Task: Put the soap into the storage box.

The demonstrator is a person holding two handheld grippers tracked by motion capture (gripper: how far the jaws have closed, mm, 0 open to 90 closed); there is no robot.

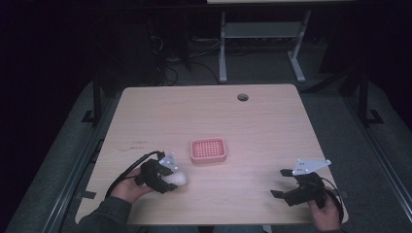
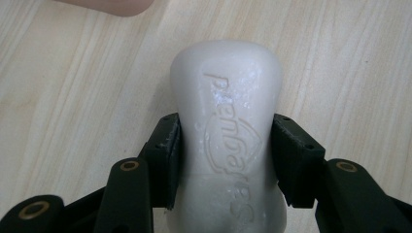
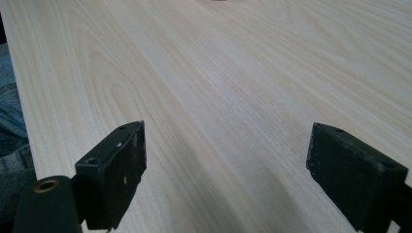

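Pinching a white soap bar (image 2: pixel 227 131) between its two black jaws, the left claw (image 1: pixel 171 180) sits low over the near-left part of the wooden surface (image 1: pixel 262 126). In the left gripper view the jaws press against the soap's two long sides at about mid-length, and the bar's rounded end juts out past them, with raised lettering on its upper face. Whether the soap touches the wood beneath it cannot be told. From the high view the soap (image 1: pixel 176 179) shows as a pale lump at the claw's tip, with the left hand (image 1: pixel 127 189) behind it.

A pink tray (image 1: pixel 208 150) with a gridded top lies near the middle of the surface, beyond the soap and apart from it.

At the near-right corner the right claw (image 1: pixel 281 183) hangs above bare wood, jaws spread wide with nothing between them; the right gripper view shows wood grain in the gap. The right hand (image 1: pixel 326 211) holds it at the edge.

A round hole (image 1: pixel 242 97) marks the surface's far side.
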